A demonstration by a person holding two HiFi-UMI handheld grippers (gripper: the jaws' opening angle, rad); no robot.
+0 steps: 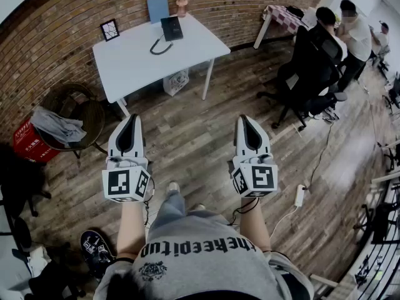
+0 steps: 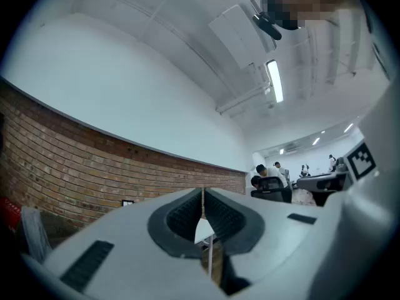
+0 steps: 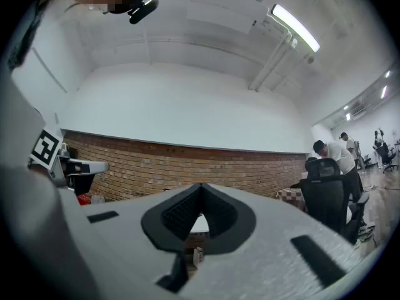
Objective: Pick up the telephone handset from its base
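Against the brick wall [image 1: 56, 49], far ahead of both tools, stands a white worktop [image 1: 137, 64]. A dark telephone [image 1: 172, 28] sits near its back edge, its parts too small to tell apart, and a curled cord [image 1: 160, 47] loops just in front of it. Over the wooden floor [image 1: 187, 136], the left tool [image 1: 132, 119] and the right tool [image 1: 245, 119] are held side by side, well apart from the worktop. Each has its jaws pressed together on nothing.

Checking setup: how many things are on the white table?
4: a picture frame at the left, a blue board and a brown jar at the wall, the telephone before them.
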